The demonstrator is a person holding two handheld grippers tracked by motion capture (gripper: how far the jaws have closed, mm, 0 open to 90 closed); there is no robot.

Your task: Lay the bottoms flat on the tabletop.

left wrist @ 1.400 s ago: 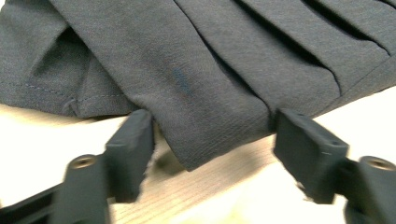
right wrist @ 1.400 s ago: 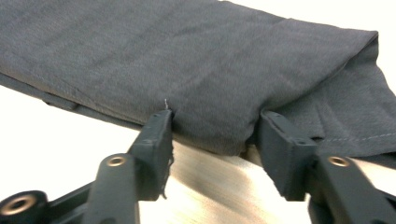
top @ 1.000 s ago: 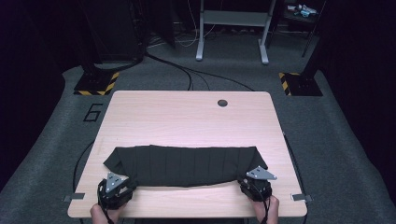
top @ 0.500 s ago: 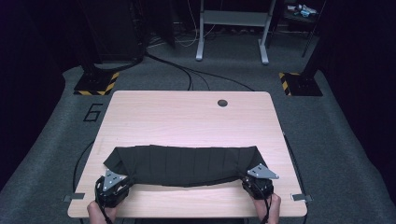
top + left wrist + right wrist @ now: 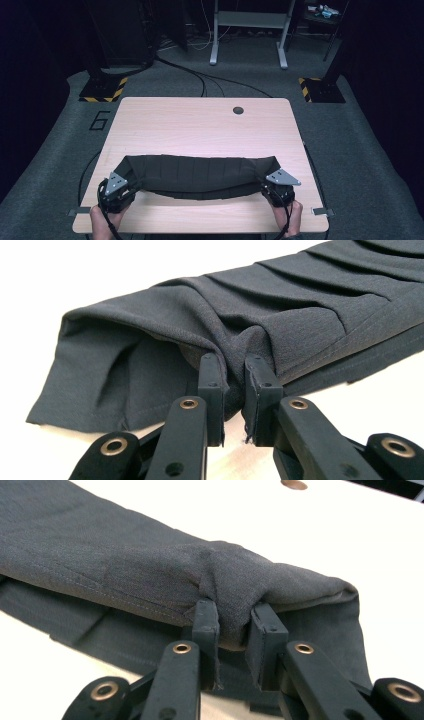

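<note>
Gripper on the left (image 5: 116, 192) sits at the 7 o'clock corner of the light wooden desk (image 5: 200, 125), and its two black jaws are pinched together on a fold of the long dark grey cloth (image 5: 200, 172). In the left gripper view, the left gripper (image 5: 234, 377) has a bunch of the dark grey cloth (image 5: 280, 305) squeezed between its jaws, and the cloth's end hangs open like a sleeve toward 9 o'clock. The right gripper (image 5: 277, 189) sits at the 5 o'clock corner of the desk, and its jaws are clamped on the other end of the cloth. In the right gripper view, the right gripper (image 5: 234, 622) nips a puckered lump of the cloth (image 5: 125, 560).

The cloth lies in a folded band across the near half of the desk, from 7 o'clock to 5 o'clock, with soft creases along it. A hand (image 5: 102, 222) holds the left gripper, and another hand (image 5: 295, 215) holds the right one. A small round dark hole (image 5: 238, 110) is in the desk toward 1 o'clock. Black cables (image 5: 210, 82) lie on the grey floor (image 5: 360, 150) beyond the desk.
</note>
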